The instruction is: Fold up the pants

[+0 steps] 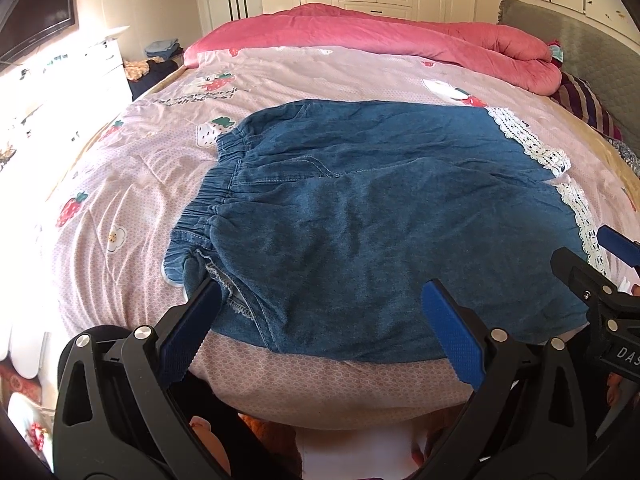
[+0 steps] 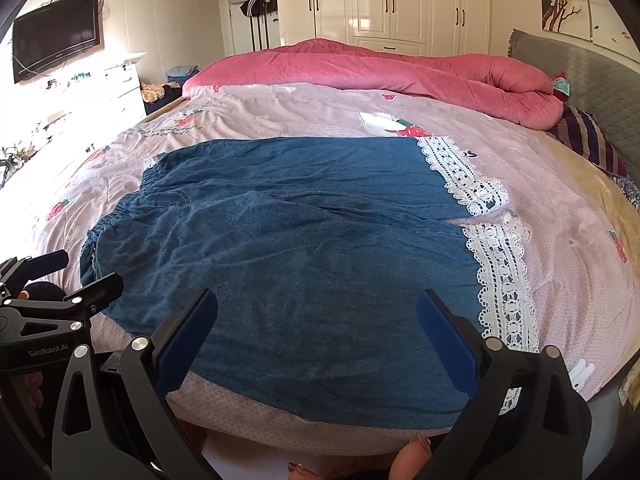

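the denim pants (image 1: 380,208) lie spread flat on the bed (image 1: 132,184), on its pink strawberry-print cover, waistband (image 1: 208,200) to the left and white lace hems (image 2: 500,280) to the right. the left gripper (image 1: 320,320) hovers over the near left part of the pants by the waistband corner, jaws wide apart and holding nothing. the right gripper (image 2: 316,320) hovers over the near edge closer to the lace, also wide open and empty. a rolled pink quilt (image 2: 400,72) lies along the far side of the bed.
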### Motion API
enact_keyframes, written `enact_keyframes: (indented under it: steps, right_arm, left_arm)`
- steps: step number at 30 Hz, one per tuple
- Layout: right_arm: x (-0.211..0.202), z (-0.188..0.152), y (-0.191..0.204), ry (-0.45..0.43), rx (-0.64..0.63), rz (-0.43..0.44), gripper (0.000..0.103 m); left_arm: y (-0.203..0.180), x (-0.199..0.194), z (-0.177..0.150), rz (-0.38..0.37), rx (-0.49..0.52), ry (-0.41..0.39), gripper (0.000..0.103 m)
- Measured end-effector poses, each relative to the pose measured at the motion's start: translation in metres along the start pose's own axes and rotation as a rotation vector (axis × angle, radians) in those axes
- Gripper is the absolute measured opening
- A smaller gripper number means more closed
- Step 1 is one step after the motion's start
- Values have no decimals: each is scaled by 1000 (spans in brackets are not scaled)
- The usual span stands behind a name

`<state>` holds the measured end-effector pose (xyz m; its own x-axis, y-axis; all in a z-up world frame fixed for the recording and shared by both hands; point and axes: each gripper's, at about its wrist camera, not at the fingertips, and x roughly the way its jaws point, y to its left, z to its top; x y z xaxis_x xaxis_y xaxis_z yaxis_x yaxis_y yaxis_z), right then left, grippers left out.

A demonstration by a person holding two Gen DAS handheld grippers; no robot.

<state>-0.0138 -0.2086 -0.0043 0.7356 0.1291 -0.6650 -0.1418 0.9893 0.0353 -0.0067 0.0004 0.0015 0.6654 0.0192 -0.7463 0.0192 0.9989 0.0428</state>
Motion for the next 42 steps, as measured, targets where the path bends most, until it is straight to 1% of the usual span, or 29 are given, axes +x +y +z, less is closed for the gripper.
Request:
enact_keyframes:
  steps: [6,14,20,24,27,29,32,34,35,37,38,39,40,41,42]
  right_arm:
    - [0,1,2,-7,-3,8,99]
    - [7,0,3,7,-3,11,99]
    - [16,2,3,13,-20,28,99]
    - [27,12,-1,23,-25,46,99]
    - [36,24,-2,20,-57,48,99]
    - [44,33,-1,28,-86,55,99]
    - [60,52,-1,53,-108,112,99]
    - [75,70,1,84,-125,163,99]
    - [79,75,1,84,-132,182,99]
    - [94,93,4,103,-151,223,99]
    - [102,100,5,110,-166,237,99]
    - [109,107,8,115,-188,243,99]
    - [114,111,9,116,-208,244,99]
    - [123,118,13,118,-244,228,99]
    - [132,124,16,122,-277,216,99]
  left_arm:
    - [-2,1,0,2,5,-3,94]
    - [0,3,-1,0,1,0,94]
    - [7,10,2,-4,-8,17,94]
    - [20,17,12,-4,-40,18,94]
    - [33,26,25,11,-44,26,94]
    - [50,38,40,-3,-69,41,94]
    - [71,61,65,2,-68,71,94]
    - [80,75,82,52,-22,75,94]
    - [83,82,93,68,17,54,94]
    - [90,98,111,90,61,49,94]
    - [93,108,121,87,82,46,94]
    - [97,119,131,77,95,52,94]
    - [98,126,136,81,106,61,94]
    - [98,136,143,89,130,74,94]
    - [99,145,148,77,151,79,94]
